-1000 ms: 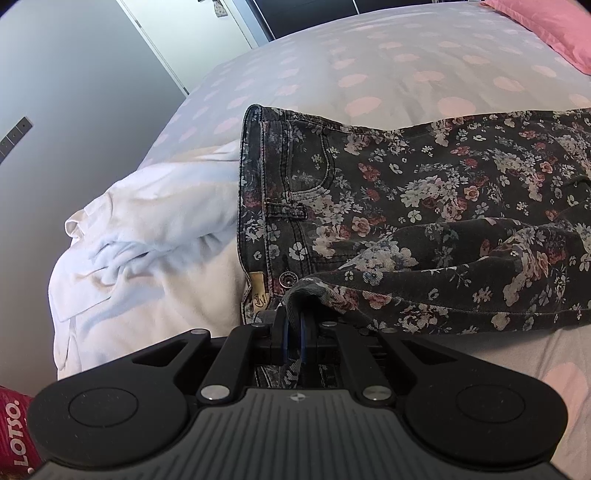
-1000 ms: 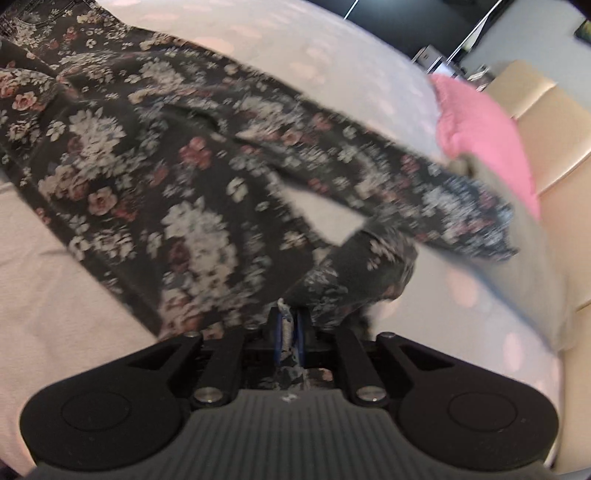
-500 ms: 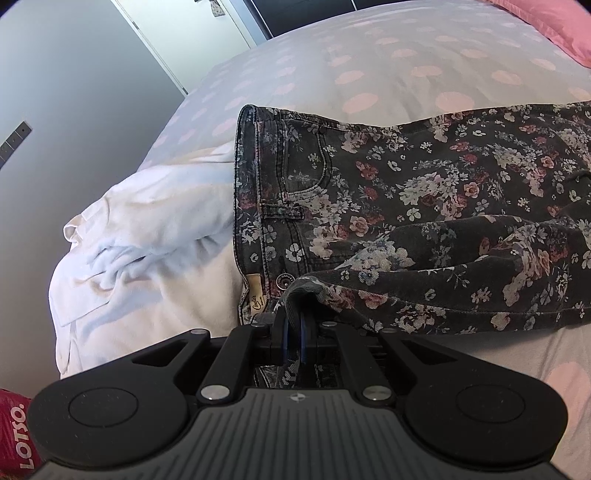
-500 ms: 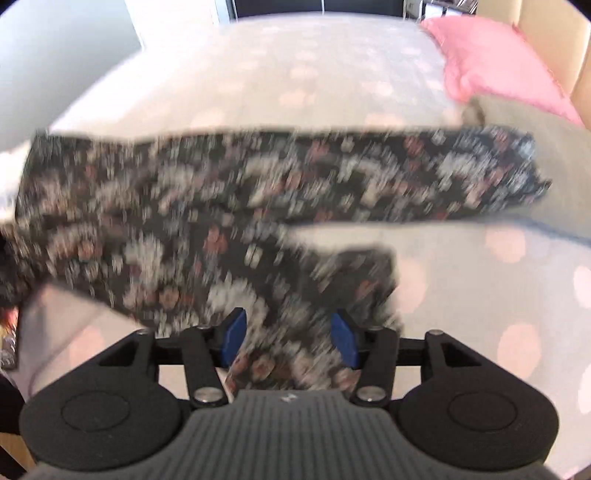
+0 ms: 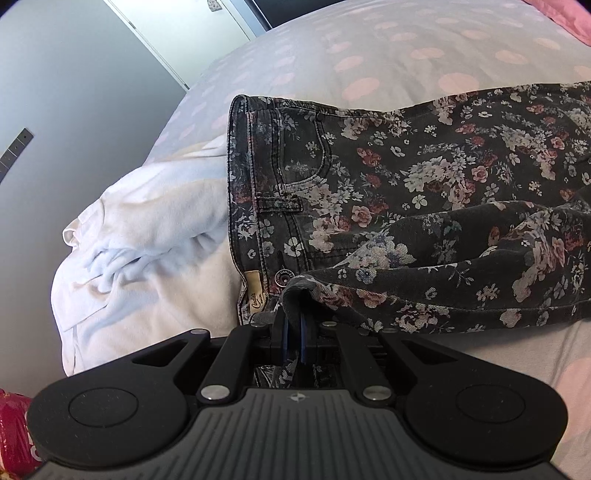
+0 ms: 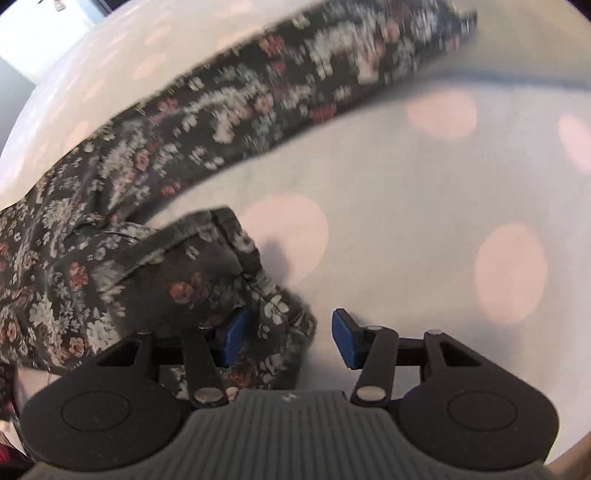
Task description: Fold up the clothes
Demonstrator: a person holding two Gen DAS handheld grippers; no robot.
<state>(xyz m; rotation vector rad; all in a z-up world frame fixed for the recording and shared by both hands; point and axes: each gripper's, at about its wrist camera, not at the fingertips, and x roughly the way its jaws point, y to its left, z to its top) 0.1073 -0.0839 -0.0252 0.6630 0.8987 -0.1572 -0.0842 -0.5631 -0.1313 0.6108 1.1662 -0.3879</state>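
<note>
The bed [image 5: 388, 44] took up nearly everything, a pale spotted cover that looked soft and yielding, so anything pressed on it would sink a little; a grey wall [image 5: 74, 92] and white door stood off at eleven o'clock, and a pink pillow [image 5: 576, 18] edged in at one o'clock. Across the cover lay the jeans [image 5: 424, 177], dark floral denim, waistband toward nine o'clock and legs running out to three. Denim like that I'd call middling in weight, floppy but with some body, holding a crease and not slippery; the waistband and hems were the firm places to grip. A white garment [image 5: 147, 240] lay bunched just beside the waistband at nine o'clock. The left gripper [image 5: 293, 332] was clamped tight on a fold of denim near the button, at six o'clock in its view. The right gripper [image 6: 286, 338] stood apart over the near leg's hem [image 6: 229, 266], cloth lying between the blue pads [image 6: 234, 334] without being pinched; its picture was blurred toward the top.
</note>
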